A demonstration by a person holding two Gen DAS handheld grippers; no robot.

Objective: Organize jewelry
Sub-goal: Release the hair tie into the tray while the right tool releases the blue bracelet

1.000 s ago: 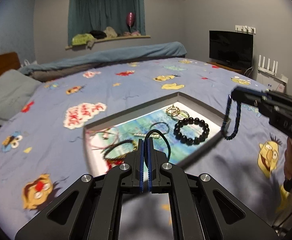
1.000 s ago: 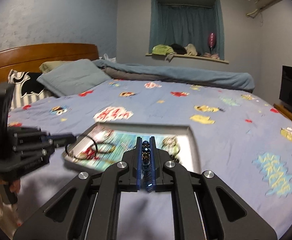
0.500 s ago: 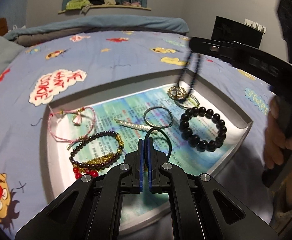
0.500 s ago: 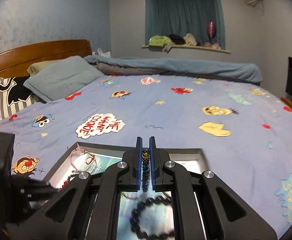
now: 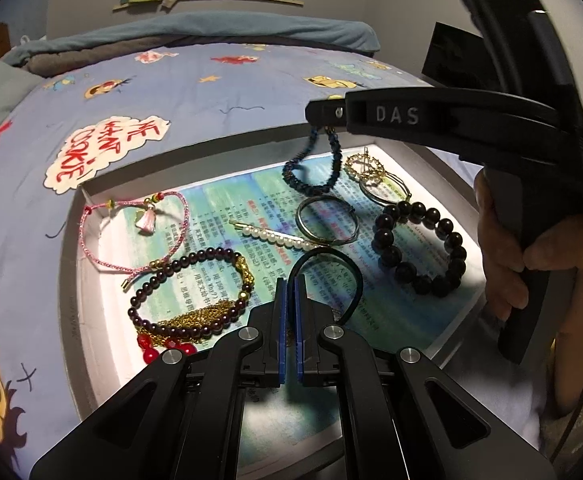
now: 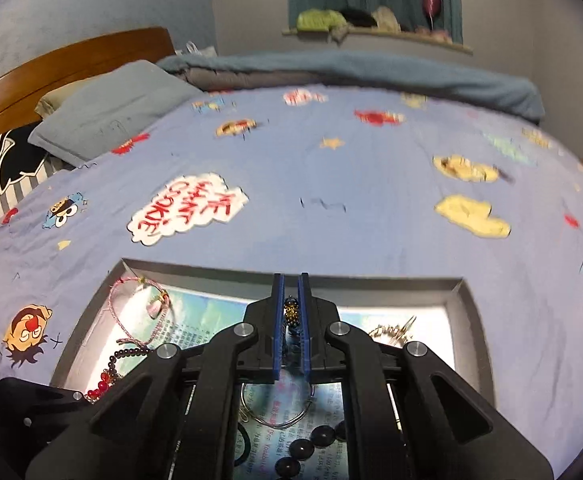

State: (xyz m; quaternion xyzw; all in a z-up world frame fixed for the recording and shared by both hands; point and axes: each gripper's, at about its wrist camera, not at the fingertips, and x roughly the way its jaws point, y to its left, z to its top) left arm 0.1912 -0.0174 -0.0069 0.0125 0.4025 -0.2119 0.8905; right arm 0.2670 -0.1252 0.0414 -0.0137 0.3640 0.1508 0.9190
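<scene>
A grey tray (image 5: 71, 280) with a printed paper lining lies on the bed. My left gripper (image 5: 290, 280) hovers over its near side, shut on a thin black elastic band (image 5: 333, 254) that loops out to the right of the fingertips. My right gripper (image 5: 319, 114) reaches in from the right over the tray's far side, shut on a dark blue beaded bracelet (image 5: 315, 172) whose lower end hangs down to the lining. In the right wrist view a speckled bead of that bracelet (image 6: 291, 310) sits between the blue pads of the right gripper (image 6: 290, 278).
In the tray lie a pink cord bracelet (image 5: 131, 232), a dark red bead bracelet (image 5: 195, 280) over a gold chain, a pearl clip (image 5: 275, 236), a silver hoop (image 5: 327, 220), a black bead bracelet (image 5: 419, 248) and a gold ornament (image 5: 365, 166). Blue cartoon bedsheet (image 6: 331, 208) surrounds it.
Both grippers have come closer and lower over the tray. The right one carried the blue bracelet from outside the tray's right edge to above its far side.
</scene>
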